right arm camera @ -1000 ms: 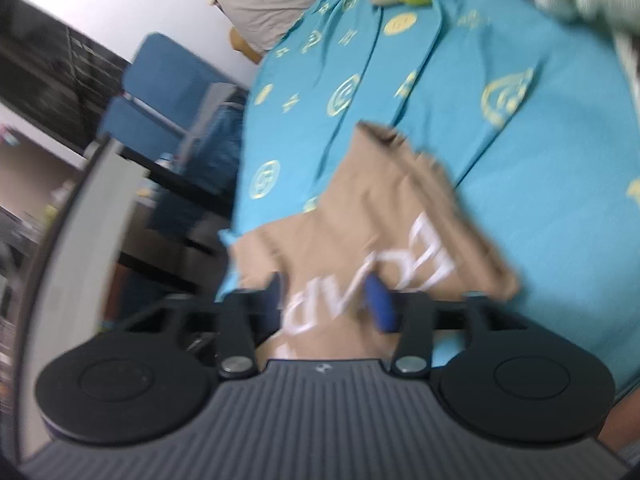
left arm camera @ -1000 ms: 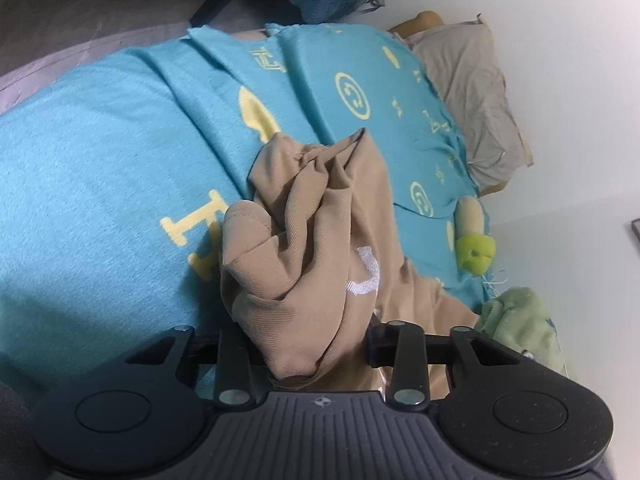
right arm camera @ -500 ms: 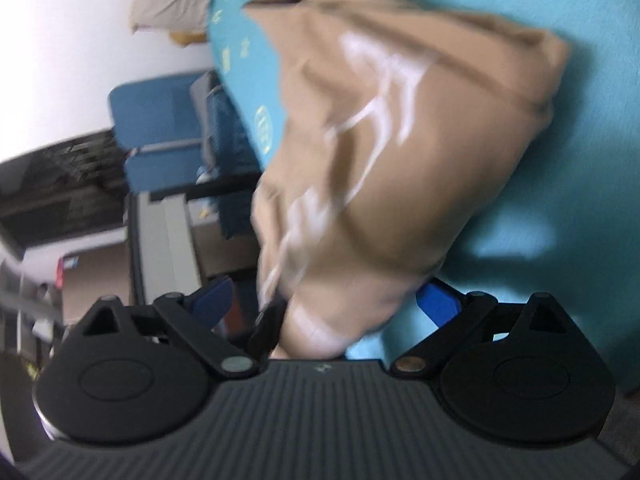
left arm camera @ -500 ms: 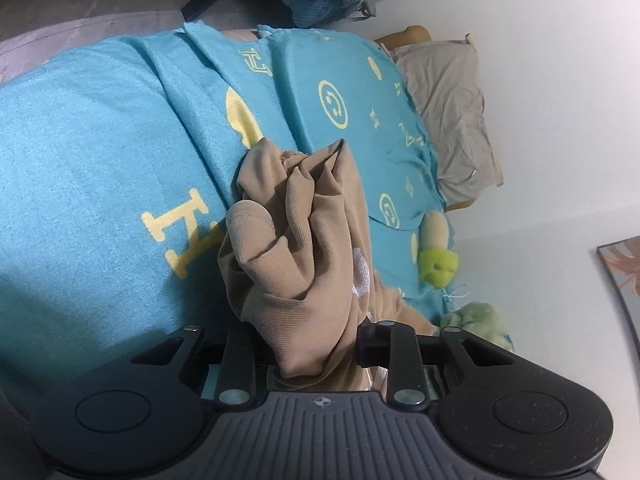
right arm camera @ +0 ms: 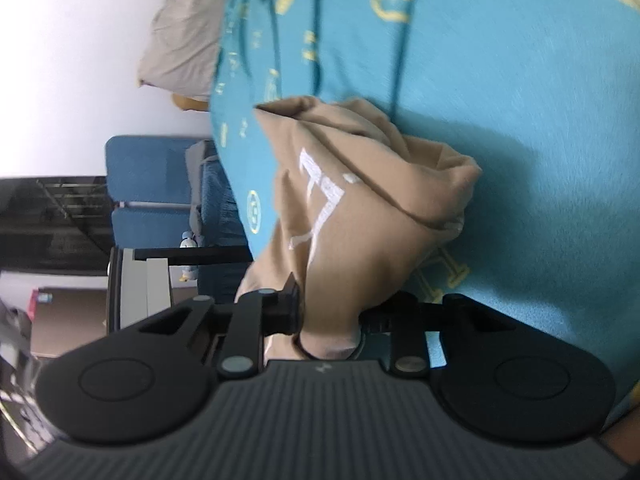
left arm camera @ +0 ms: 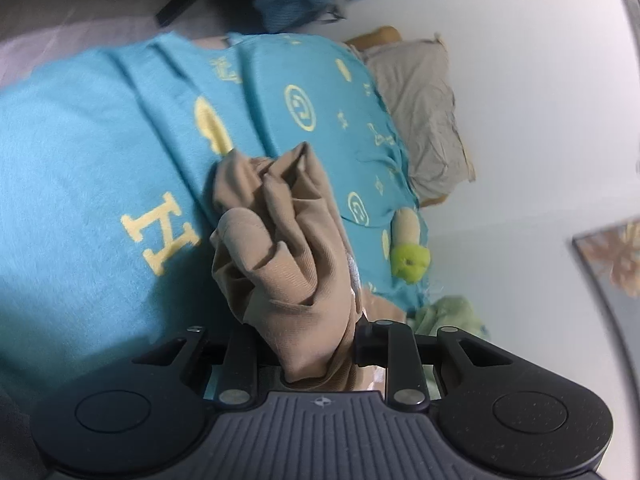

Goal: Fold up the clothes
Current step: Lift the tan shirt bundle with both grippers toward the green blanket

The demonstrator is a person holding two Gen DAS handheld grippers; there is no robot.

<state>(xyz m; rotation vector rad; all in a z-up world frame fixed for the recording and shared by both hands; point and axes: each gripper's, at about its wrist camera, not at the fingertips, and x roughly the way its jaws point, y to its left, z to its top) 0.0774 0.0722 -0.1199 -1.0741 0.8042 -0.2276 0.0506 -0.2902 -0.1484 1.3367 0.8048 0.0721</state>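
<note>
The tan shirt [left arm camera: 288, 248] hangs bunched above the blanket [left arm camera: 80, 184], clamped in both the left tongs [left arm camera: 308, 344] and right tongs [right arm camera: 330, 312] (white lettering shows, creased).

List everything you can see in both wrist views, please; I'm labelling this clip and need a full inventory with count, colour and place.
Tan garment: one, tan with white lettering, bunched above the blanket, gripped at both ends.
Blanket: one, turquoise with yellow symbols, covering the bed.
Pillow: one, grey-beige, at the bed's head by the white wall.
Plush toy: one, beige with a lime-green end, lying on the blanket's edge near the pillow.
Green cloth: one, pale green, beside the bed edge past the plush toy.
Chair: one, blue, beside the bed.
Picture frame: one, leaning against the wall; details blurred.
Left gripper: black, shut on the tan garment.
Right gripper: black, shut on the tan garment.
</note>
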